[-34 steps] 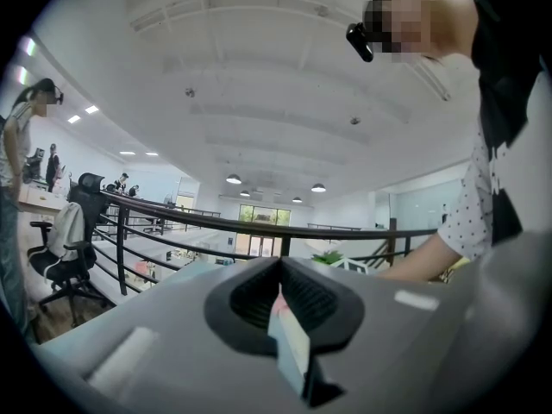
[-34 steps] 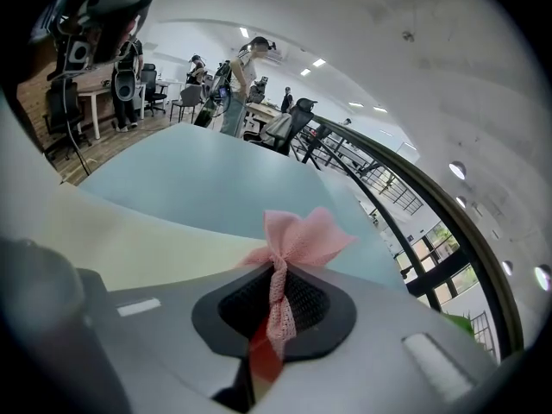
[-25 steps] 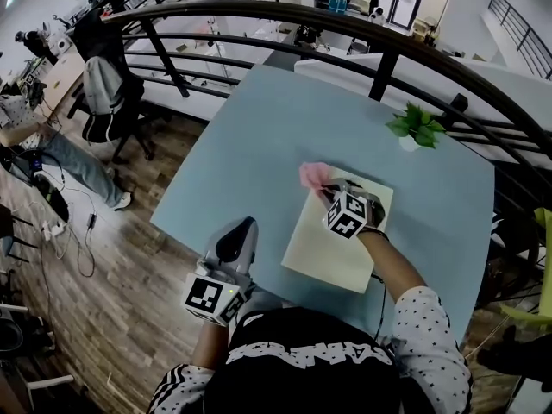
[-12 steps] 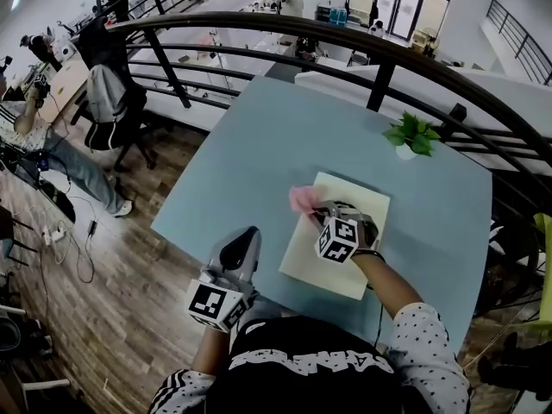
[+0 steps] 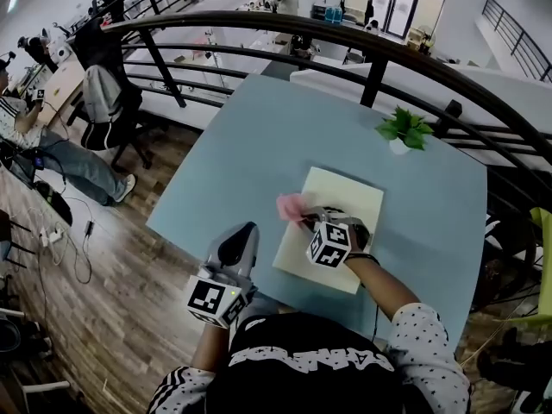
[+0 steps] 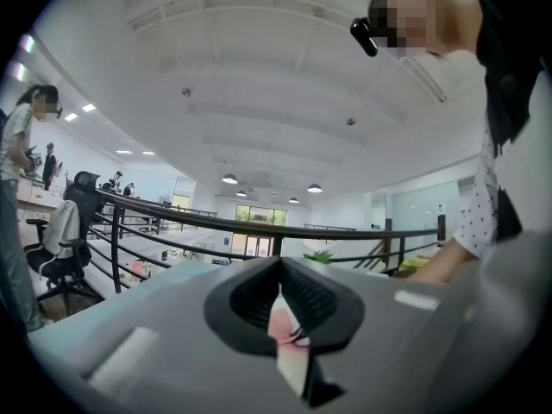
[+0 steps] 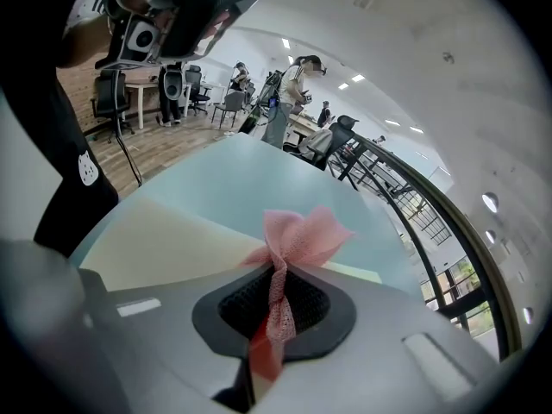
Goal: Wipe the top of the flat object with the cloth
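On the pale blue table [image 5: 241, 153], in the head view, a cream flat board [image 5: 341, 210] lies right of centre, with a small potted plant [image 5: 404, 129] beyond its far right corner. The right gripper [image 5: 305, 218] reaches over the board's left edge, its marker cube above the board. At its tips is the pink cloth [image 5: 291, 205], bunched up where the board's left edge meets the bare table. The left gripper [image 5: 243, 234] is held at the near edge of the table, left of the board and apart from it, pointing away from the person. A dark curved railing [image 5: 285, 28] runs round the table's far side, and a chair [image 5: 103, 102] with a jacket over it stands on the wooden floor to the far left.

In the left gripper view, the left gripper [image 6: 279, 270] has its two dark pads closed tip to tip and holds nothing. A sliver of the cloth [image 6: 280, 326] and the board [image 6: 291, 365] shows beyond them.

In the right gripper view, the right gripper [image 7: 278, 270] has its jaws clamped on the cloth [image 7: 302, 231]. A twisted strand runs down between the pads and the loose end fans out past the tips. The board [image 7: 155, 240] lies just under and to the left, with the table [image 7: 250, 175] stretching beyond it.
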### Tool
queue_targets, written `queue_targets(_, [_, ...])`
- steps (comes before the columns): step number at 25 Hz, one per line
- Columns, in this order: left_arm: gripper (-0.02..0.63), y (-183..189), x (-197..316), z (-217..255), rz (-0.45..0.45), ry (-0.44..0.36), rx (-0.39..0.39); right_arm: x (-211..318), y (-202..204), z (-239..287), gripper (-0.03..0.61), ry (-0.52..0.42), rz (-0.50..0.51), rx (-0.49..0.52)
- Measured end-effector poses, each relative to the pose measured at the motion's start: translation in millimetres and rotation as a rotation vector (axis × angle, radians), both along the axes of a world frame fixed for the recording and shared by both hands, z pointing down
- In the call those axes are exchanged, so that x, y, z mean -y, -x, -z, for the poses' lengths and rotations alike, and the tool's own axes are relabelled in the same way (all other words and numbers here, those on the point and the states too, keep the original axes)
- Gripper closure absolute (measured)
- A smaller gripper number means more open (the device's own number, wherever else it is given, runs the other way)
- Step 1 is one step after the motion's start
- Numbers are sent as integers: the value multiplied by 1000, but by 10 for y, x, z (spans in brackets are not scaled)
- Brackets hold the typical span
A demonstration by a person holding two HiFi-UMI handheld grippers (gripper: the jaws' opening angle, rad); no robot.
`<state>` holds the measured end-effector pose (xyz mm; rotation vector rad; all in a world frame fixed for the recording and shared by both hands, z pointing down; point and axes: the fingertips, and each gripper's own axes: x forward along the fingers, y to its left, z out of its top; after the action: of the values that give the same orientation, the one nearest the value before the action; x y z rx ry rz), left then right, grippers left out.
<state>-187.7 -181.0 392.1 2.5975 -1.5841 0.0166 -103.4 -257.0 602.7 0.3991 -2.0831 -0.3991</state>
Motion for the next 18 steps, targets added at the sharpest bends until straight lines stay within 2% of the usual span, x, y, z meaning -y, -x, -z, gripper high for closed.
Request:
queue_targets(13, [614,-151,7,-6,-4,-5,-1,-388,61,-29,572,66,66,11])
queue_targets(18, [614,-181,-22,23,-4,-6,-3,-485,80,-16,572,97,62,31])
